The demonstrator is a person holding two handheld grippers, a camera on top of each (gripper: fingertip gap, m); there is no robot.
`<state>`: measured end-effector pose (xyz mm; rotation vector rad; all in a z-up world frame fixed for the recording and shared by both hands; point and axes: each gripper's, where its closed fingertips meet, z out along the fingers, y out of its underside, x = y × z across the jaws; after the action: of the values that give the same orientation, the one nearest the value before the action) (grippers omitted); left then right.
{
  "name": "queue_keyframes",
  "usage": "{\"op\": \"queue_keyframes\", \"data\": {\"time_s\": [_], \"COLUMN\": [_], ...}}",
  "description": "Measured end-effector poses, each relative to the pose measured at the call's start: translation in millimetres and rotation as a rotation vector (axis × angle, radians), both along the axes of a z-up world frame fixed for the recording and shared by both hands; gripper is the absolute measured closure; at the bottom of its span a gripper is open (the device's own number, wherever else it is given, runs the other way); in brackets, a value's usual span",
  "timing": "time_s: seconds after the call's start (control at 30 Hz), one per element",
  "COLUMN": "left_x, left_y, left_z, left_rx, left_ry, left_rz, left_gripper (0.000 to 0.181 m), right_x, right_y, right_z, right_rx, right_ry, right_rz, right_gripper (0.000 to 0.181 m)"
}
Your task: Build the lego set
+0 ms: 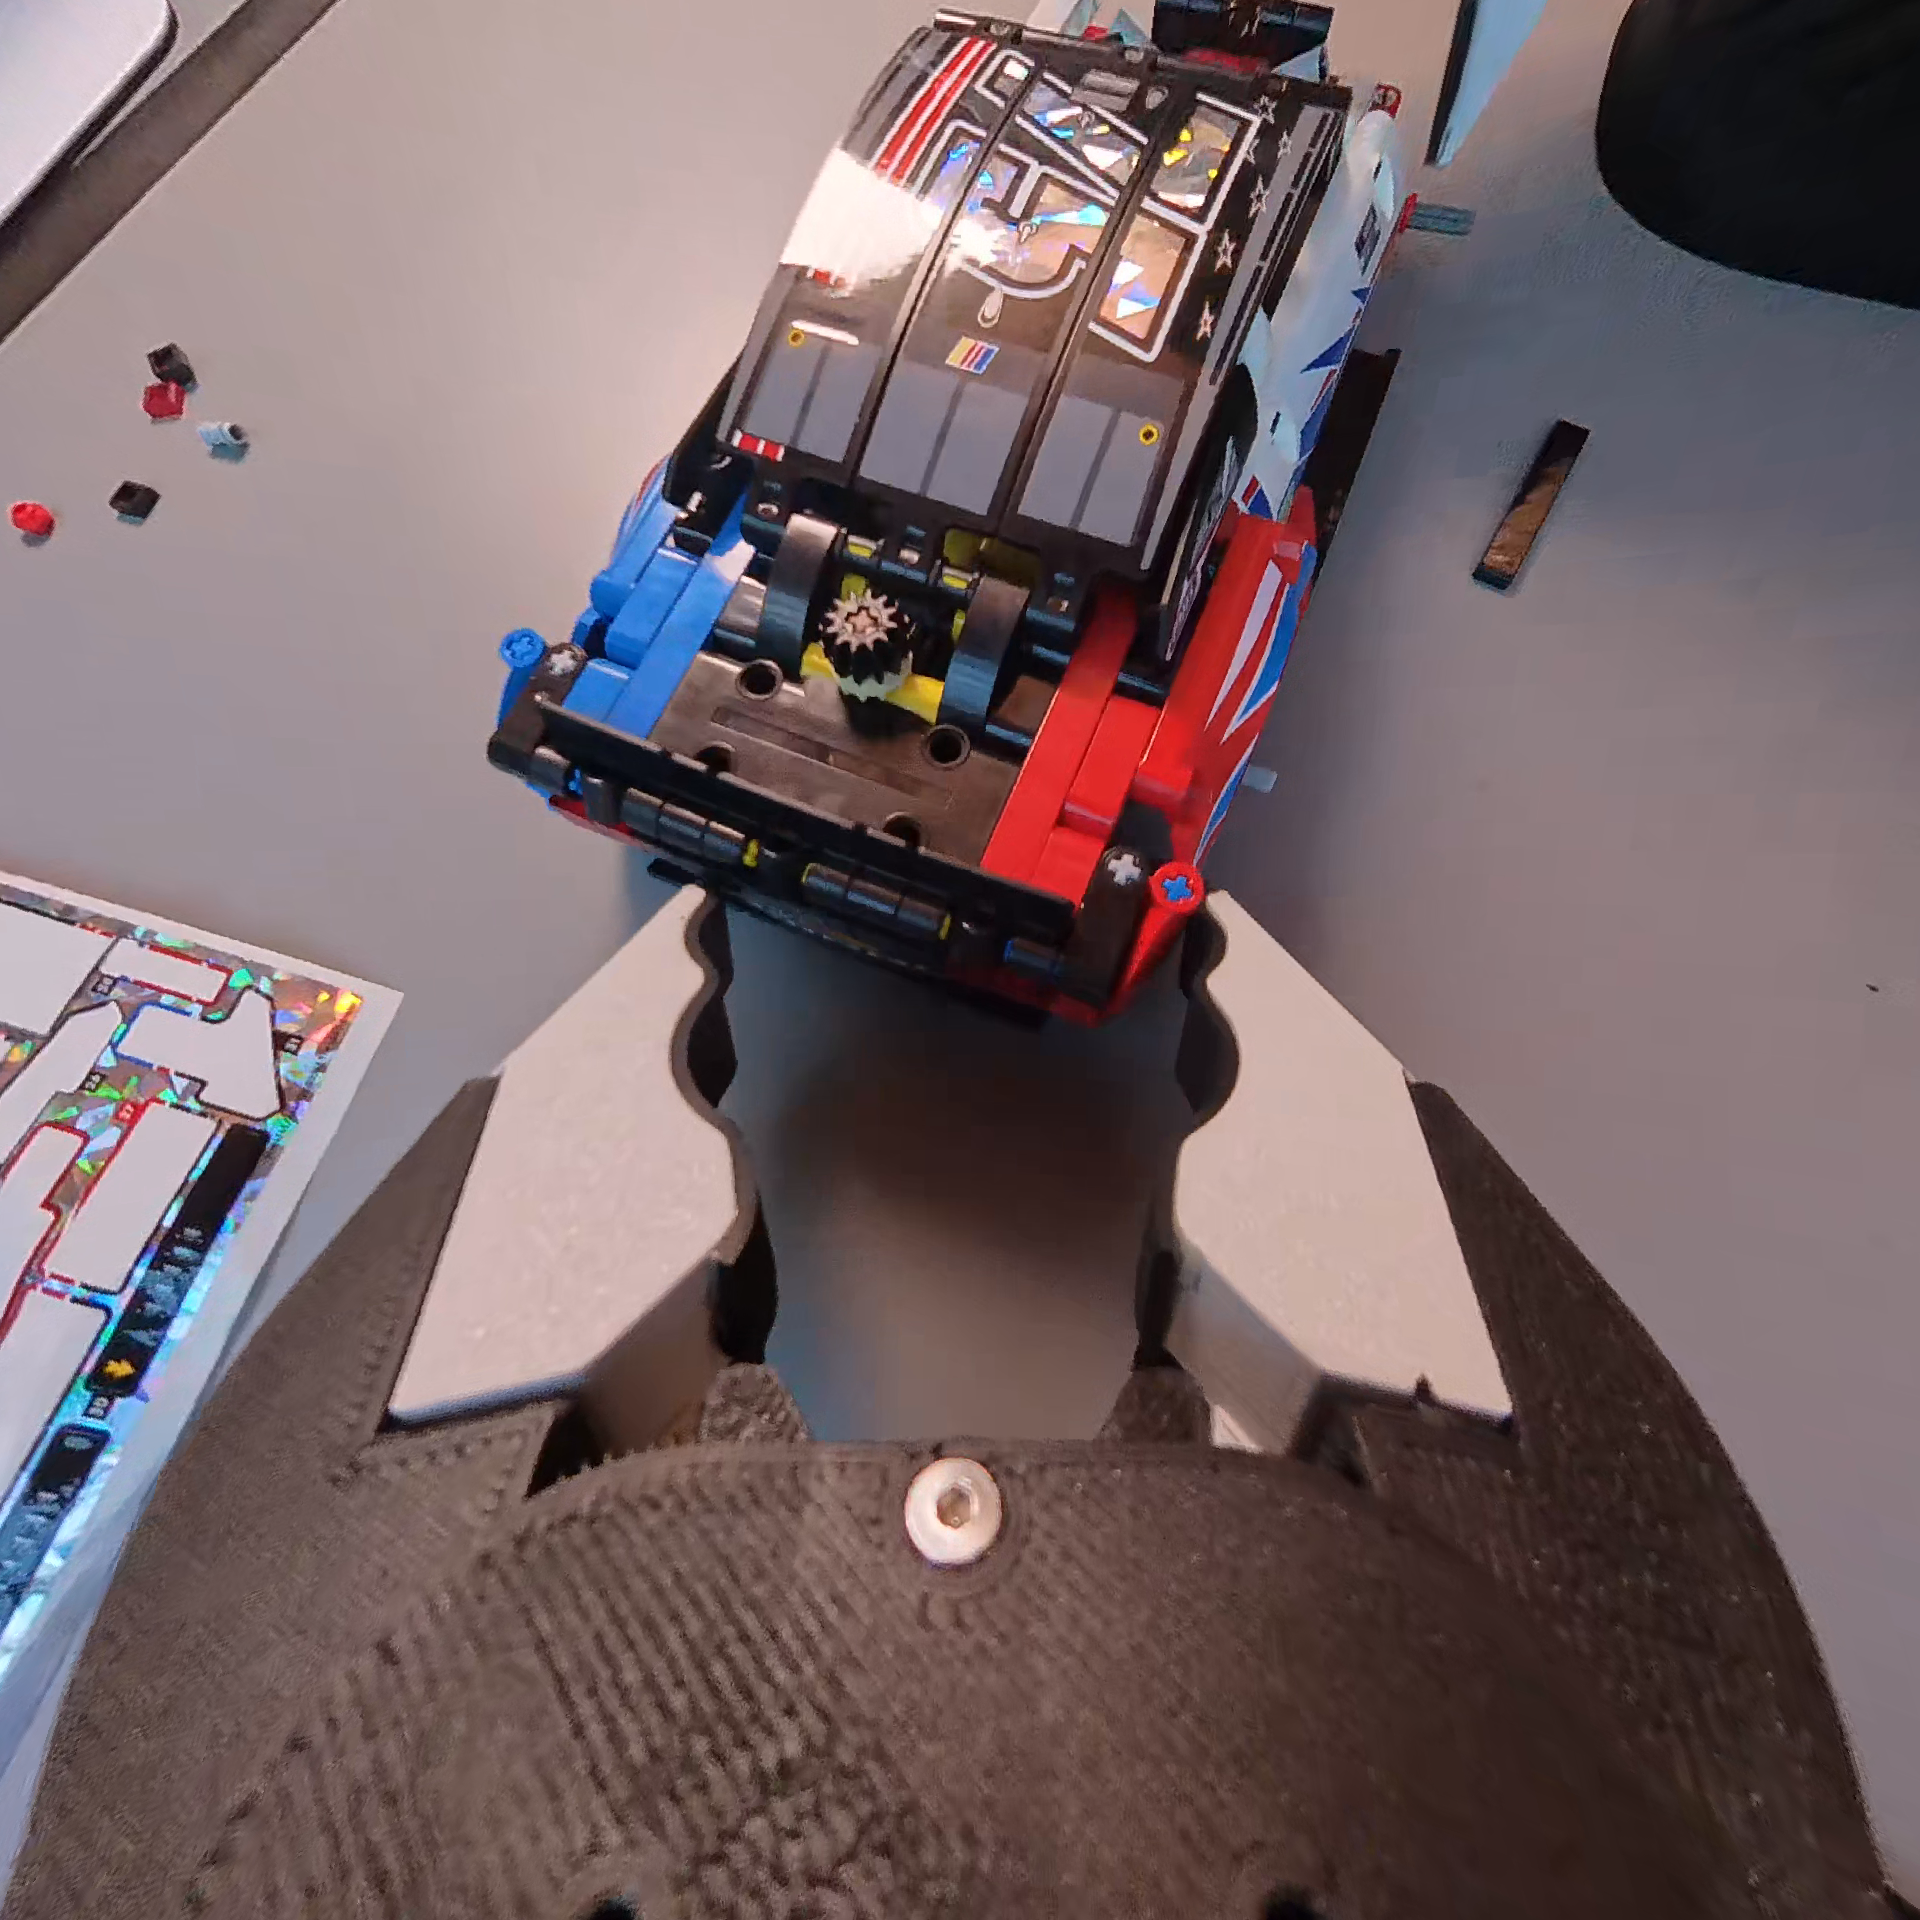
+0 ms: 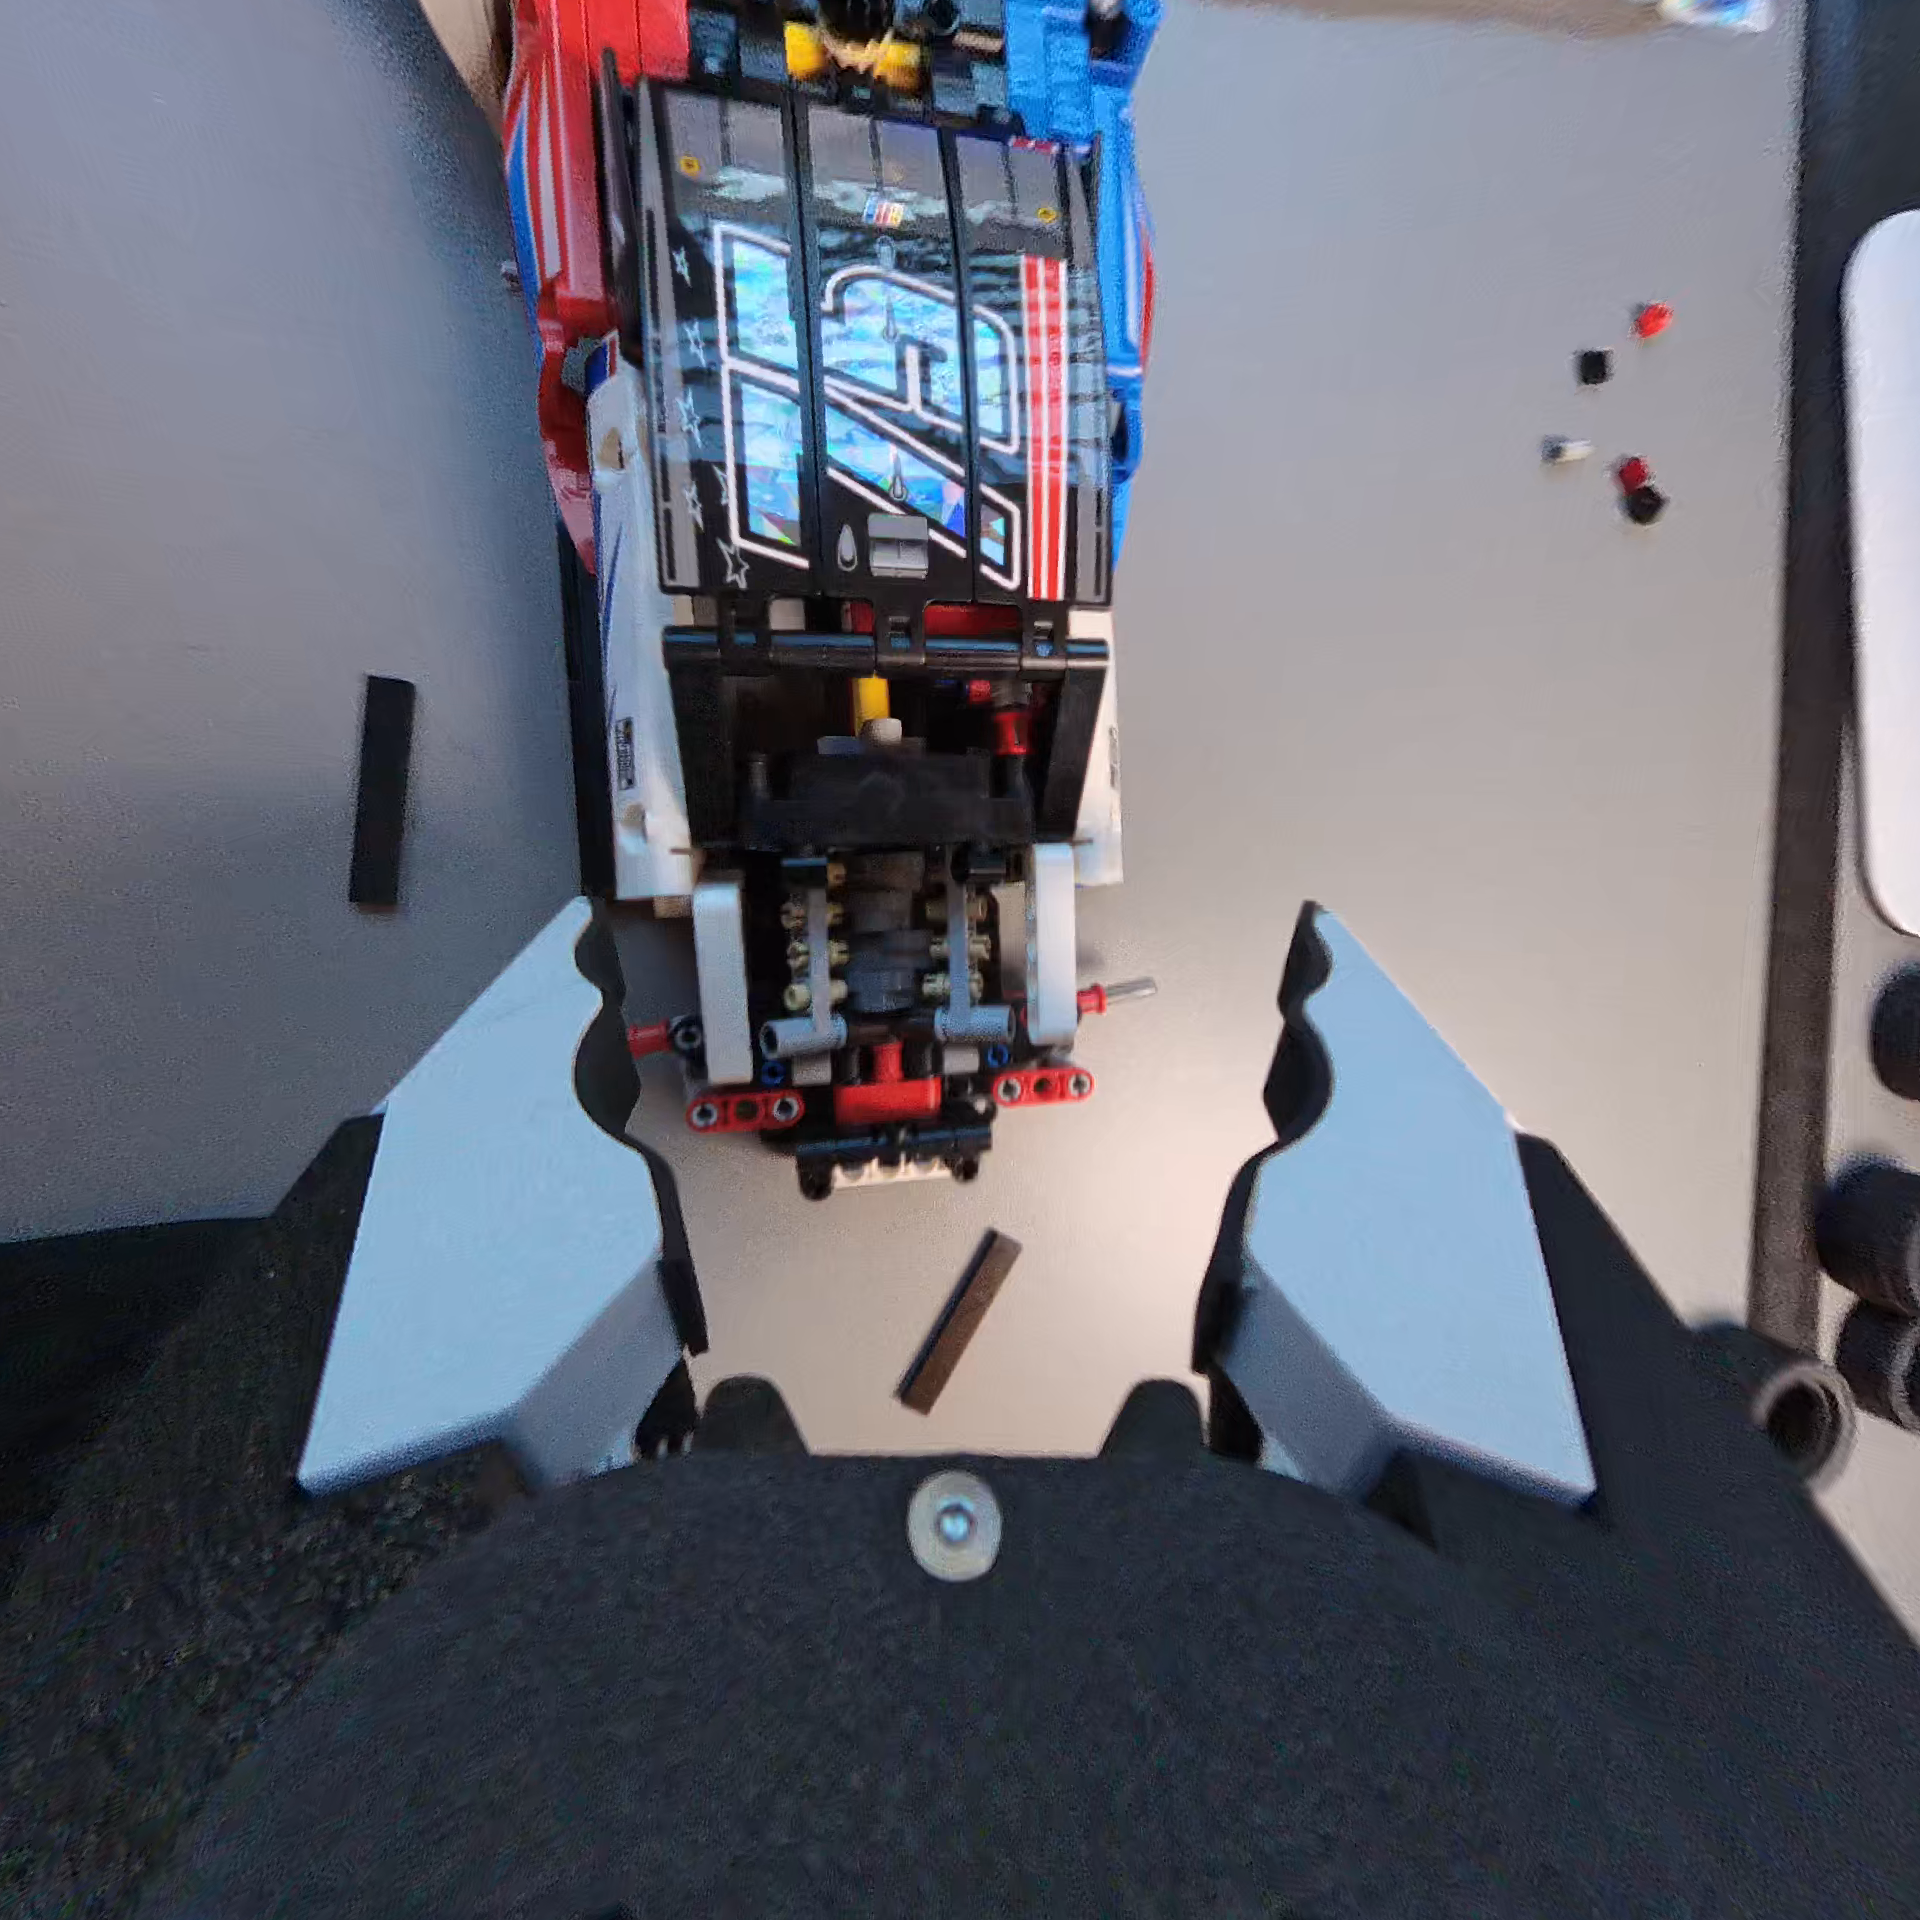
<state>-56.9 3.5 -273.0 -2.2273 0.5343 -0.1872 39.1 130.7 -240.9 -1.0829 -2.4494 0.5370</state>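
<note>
The lego car has a black stickered roof, a blue side and a red side, and lies on the grey table. My left gripper has its two fingertips against both sides of the car's near end, closed on it. In the right wrist view the car shows its other end, with exposed black, grey and red technic parts. My right gripper is open around that end; its left finger touches the white side and the right finger stands apart. A black flat tile lies on the table between the right fingers.
A second black tile lies beside the car. Several small red, black and grey pieces are scattered on the blue side. A shiny sticker sheet lies at the left. Black tyres sit at the right edge.
</note>
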Motion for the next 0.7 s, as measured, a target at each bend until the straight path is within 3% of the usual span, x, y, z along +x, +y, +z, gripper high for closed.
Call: {"op": "queue_keyframes", "data": {"time_s": [0.03,0.17,0.27,0.33,0.47,0.57,0.7], "left_x": [-1,-6,-23,-42,-79,-73,-40], "left_y": [2,12,36,58,100,99,75], "left_z": [0,0,2,3,13,30,36], "left_rx": [-0.002,-0.002,0.005,0.01,0.05,0.107,0.092], "left_ry": [0.006,0.011,0.032,0.034,-0.019,-0.047,-0.12], "left_rz": [-0.015,-0.089,-0.085,-0.017,0.251,0.255,0.176], "left_gripper": [0.095,0.098,0.107,0.112,0.128,0.125,0.116], "right_x": [-4,0,1,-2,-10,-3,10], "right_y": [-1,-9,-1,11,32,27,3], "right_z": [-11,-26,-27,-27,-27,-26,-26], "right_rx": [-0.003,-0.109,-0.174,-0.203,-0.264,-0.274,-0.256], "right_ry": [-0.05,-0.192,-0.193,-0.156,-0.079,-0.068,-0.071], "right_rz": [0.027,0.073,-0.026,-0.138,-0.444,-0.565,-0.605], "right_gripper": [0.054,0.061,0.073,0.075,0.081,0.08,0.076]}}
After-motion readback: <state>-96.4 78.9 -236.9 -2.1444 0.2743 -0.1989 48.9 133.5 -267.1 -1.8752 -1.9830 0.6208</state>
